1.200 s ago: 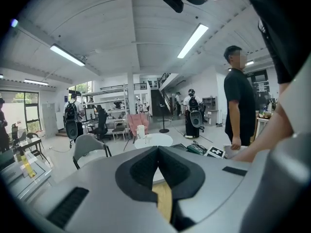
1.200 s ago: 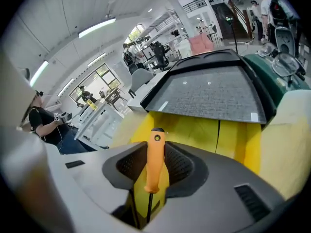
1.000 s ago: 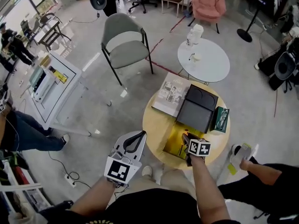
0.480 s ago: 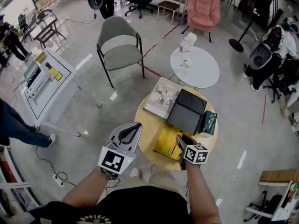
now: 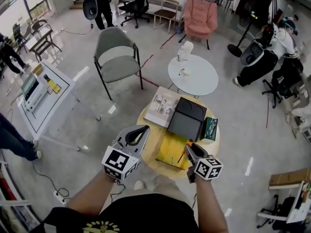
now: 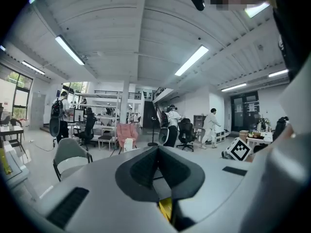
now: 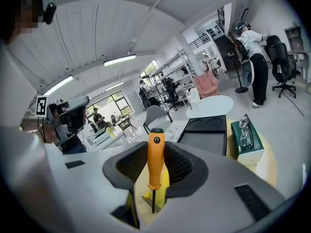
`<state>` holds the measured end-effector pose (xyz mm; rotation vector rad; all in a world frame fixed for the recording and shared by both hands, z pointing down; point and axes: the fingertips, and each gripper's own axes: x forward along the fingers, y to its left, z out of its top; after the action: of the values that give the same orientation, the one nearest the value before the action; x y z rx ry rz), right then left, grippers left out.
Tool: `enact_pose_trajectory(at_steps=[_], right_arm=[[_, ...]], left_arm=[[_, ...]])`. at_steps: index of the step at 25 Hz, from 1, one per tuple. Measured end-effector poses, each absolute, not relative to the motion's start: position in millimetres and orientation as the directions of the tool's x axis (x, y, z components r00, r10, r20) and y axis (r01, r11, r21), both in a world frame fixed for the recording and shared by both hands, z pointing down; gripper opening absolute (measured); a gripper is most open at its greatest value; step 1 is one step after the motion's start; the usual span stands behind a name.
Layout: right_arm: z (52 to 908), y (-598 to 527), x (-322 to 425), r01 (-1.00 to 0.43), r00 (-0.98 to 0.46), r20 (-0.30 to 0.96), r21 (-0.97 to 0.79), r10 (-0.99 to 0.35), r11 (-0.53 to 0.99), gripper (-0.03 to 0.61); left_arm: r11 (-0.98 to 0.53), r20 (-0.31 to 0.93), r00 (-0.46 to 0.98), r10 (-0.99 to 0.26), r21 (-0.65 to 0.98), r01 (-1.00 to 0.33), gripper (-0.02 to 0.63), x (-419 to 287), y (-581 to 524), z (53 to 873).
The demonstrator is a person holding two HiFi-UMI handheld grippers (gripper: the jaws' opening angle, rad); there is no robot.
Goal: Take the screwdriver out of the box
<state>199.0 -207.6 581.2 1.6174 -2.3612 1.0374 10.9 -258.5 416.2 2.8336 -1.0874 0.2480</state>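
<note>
An orange-handled screwdriver [image 7: 155, 154] stands upright between the pads of my right gripper [image 7: 156, 161], which is shut on its handle, the dark shaft pointing down. In the head view that right gripper [image 5: 190, 152] hovers above the near right of the round wooden table [image 5: 148, 152], over a flat yellow box [image 5: 171, 149]. An open black box [image 5: 187, 118] lies beyond it, also seen as the black box [image 7: 206, 132] ahead of the jaws. My left gripper [image 5: 138, 134] hangs over the table's near left edge, shut and holding nothing, its pads [image 6: 146, 166] meeting at the tip.
A book [image 5: 163, 106] and a green case with glasses [image 5: 210, 129] share the wooden table. Behind stand a white round table [image 5: 193, 75], a grey chair [image 5: 116, 57] and a pink armchair [image 5: 199, 16]. Several people move about the room.
My right gripper has risen from the yellow box with the screwdriver in it. My left gripper has lifted a little. The table now looks farther below.
</note>
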Motion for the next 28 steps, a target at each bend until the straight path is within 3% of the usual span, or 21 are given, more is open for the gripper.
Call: enact_pose_trajectory(at_steps=[11, 28], right_arm=[[486, -196, 193, -0.875, -0.414, 0.318, -0.398, -0.853, 0.276, 0.126], [374, -166, 170, -0.888, -0.422, 0.151, -0.268, -0.894, 0.374, 0.126]], left_arm=[[-0.813, 0.232, 0.779, -0.582, -0.143, -0.565, 0.012, 42, -242, 404], [-0.840, 0.227, 0.810, -0.540, -0.079, -0.537, 0.012, 32, -223, 378]])
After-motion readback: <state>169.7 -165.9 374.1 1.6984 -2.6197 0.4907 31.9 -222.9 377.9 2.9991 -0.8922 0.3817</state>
